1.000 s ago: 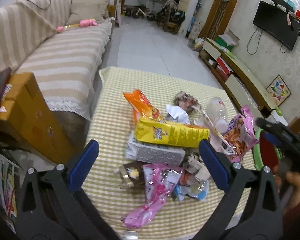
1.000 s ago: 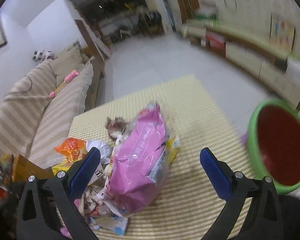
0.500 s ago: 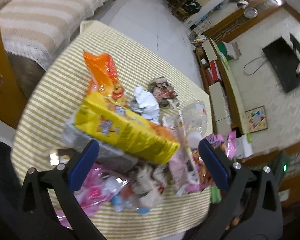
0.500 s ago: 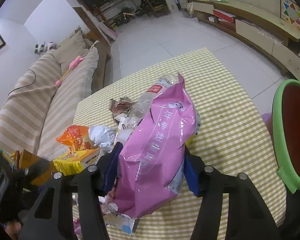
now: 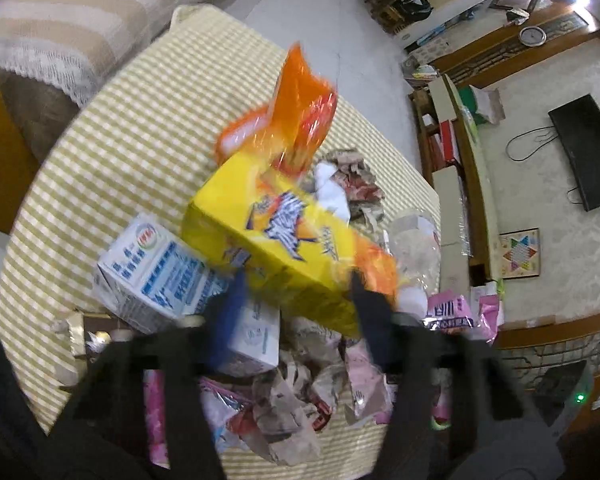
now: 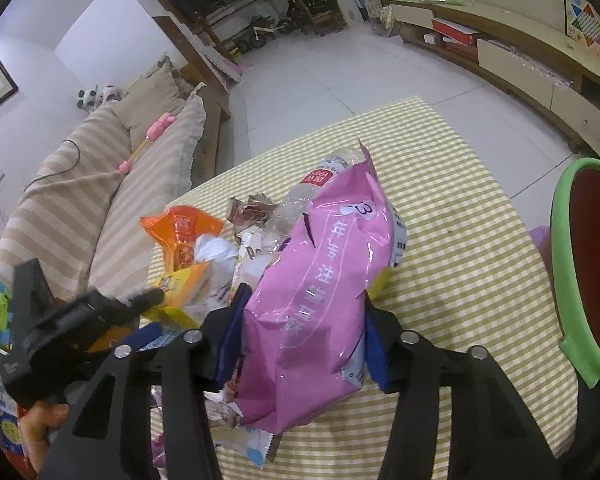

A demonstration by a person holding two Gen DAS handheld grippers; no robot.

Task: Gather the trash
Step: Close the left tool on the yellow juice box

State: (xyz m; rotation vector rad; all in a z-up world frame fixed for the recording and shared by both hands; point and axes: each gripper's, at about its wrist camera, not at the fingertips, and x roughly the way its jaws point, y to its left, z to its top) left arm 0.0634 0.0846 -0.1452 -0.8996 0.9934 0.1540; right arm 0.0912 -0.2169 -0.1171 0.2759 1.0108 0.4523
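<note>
Left gripper (image 5: pixel 296 296): jaws have just been closing and now clamp the near end of a yellow snack box (image 5: pixel 276 240), which is tilted, its far end raised toward an orange wrapper (image 5: pixel 300 112). The picture is blurred here. Directly left of the box sits a white and blue carton (image 5: pixel 156 272), and crumpled paper (image 5: pixel 296 392) lies beneath the fingers.

Right gripper (image 6: pixel 304 336): jaws have just been closing, and the blue pads press both sides of a large pink bag (image 6: pixel 320 300). The bag's lower end rests on the checked tablecloth (image 6: pixel 460 260). A clear plastic bottle (image 6: pixel 320 184) lies behind the bag, touching it.

Remaining litter is heaped mid-table between the two tools: white tissue (image 6: pixel 214 252) and a torn wrapper (image 6: pixel 252 210). A green-rimmed red bin (image 6: pixel 584 272) stands off the table's right edge. A striped sofa (image 6: pixel 100 184) runs along the left side.
</note>
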